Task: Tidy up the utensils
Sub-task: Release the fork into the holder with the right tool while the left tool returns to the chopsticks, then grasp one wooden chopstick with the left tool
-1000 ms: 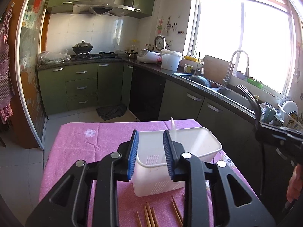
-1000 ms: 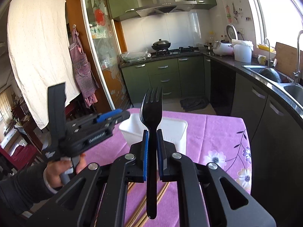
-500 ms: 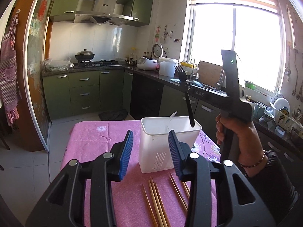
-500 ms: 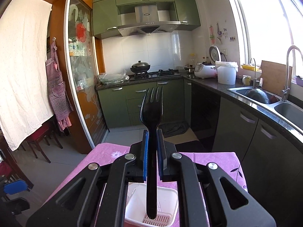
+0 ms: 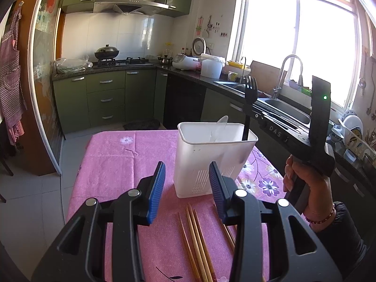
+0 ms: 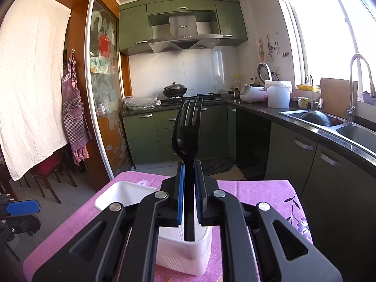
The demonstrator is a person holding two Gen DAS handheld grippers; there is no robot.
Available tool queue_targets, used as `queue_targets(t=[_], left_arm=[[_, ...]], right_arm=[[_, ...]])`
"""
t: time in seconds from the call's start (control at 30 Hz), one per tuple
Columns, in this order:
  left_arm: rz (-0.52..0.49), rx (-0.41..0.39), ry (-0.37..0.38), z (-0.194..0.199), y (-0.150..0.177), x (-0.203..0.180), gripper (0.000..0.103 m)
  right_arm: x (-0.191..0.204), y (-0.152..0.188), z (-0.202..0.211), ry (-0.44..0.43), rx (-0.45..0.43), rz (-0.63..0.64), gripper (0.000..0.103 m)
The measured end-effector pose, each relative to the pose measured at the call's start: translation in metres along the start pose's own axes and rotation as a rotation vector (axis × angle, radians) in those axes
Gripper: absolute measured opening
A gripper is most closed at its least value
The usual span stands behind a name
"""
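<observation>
Gripping a black plastic fork upright, the right claw held its handle inside the white plastic utensil bin; left claw apart, empty, above wooden chopsticks.

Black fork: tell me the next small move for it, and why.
Probably open the right gripper and let the black fork drop. It stands upright, tines up, clamped between the pads, and the left wrist view shows its handle end already below the rim of the white utensil holder. Lowering slightly first may soften the drop.
</observation>
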State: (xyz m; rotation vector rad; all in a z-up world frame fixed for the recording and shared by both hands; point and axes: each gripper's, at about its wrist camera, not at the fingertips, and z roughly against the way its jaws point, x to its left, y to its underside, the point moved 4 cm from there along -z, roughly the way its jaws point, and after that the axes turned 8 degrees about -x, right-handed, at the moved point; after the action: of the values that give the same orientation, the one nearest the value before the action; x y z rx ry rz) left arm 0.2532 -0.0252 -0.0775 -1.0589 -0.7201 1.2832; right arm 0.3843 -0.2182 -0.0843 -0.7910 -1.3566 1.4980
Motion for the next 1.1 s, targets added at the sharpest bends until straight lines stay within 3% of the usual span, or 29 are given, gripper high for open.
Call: queue_targets(t=[0.13,0.2,0.27,0.47,0.6,0.9,0.97,1.1], left_arm=[[-0.014,-0.003,0.000,0.006,0.001,-0.003,0.038],[-0.016,0.000,0.002,0.009,0.002,-0.005,0.039],[-0.024,0.003,0.000,0.011,0.003,-0.007,0.040],[-0.019,0.056,-0.002,0.013,0.011,-0.008,0.043],[-0.014,0.182,-0.019,-0.001,0.025,-0.005,0.043],[0.012,0.502,-0.051,-0.052,0.082,0.004,0.043],[0.014,0.557,-0.061,-0.062,0.094,0.004,0.037],[0.012,0.620,-0.089,-0.077,0.106,0.003,0.029]], right_arm=[[0.002,0.017,0.011,-0.004,0.037,0.002,0.010],[0.001,0.022,0.016,0.006,0.044,0.009,0.020],[-0.001,0.024,0.022,0.013,0.040,0.010,0.038],[-0.006,0.015,0.053,0.013,0.006,-0.017,0.039],[-0.010,0.007,0.085,0.035,0.029,0.001,0.041],[-0.027,0.060,0.113,0.064,0.309,0.069,0.042],[-0.029,0.074,0.114,0.050,0.363,0.066,0.035],[-0.031,0.093,0.115,0.042,0.417,0.070,0.032]])
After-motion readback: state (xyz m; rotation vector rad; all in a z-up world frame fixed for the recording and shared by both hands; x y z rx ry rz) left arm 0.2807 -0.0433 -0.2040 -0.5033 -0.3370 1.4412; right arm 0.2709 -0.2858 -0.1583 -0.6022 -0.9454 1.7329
